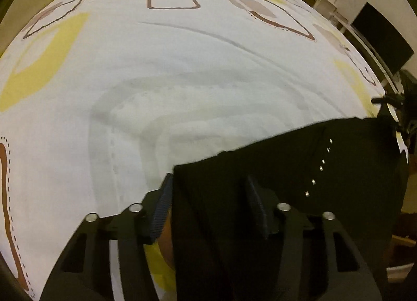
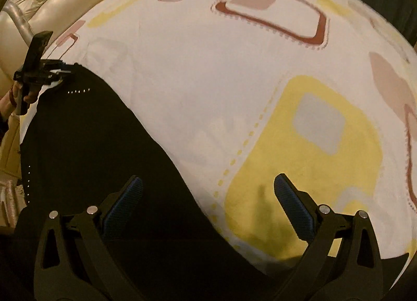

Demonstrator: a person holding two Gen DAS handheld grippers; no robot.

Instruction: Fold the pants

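Dim, warm yellowish light; both fisheye views curved strongly at dark edges, slightly soft, and the black pants [image 1: 286,170] lost detail.

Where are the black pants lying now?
The black fabric pants lie on the patterned white bedsheet, filling the right wrist view's lower left.

A bed carries everything, covered by a white sheet [image 1: 182,66] printed with brown-outlined rounded squares, yellow patches and dashed lines. The sheet shows soft creases and a long faint fold line across its middle. Black pants [image 1: 299,170] lie directly on it at the near edge, spread flat, with a short row of small shiny studs on the cloth. A large yellow patch [image 2: 312,149] sits just right of the pants in the right wrist view.
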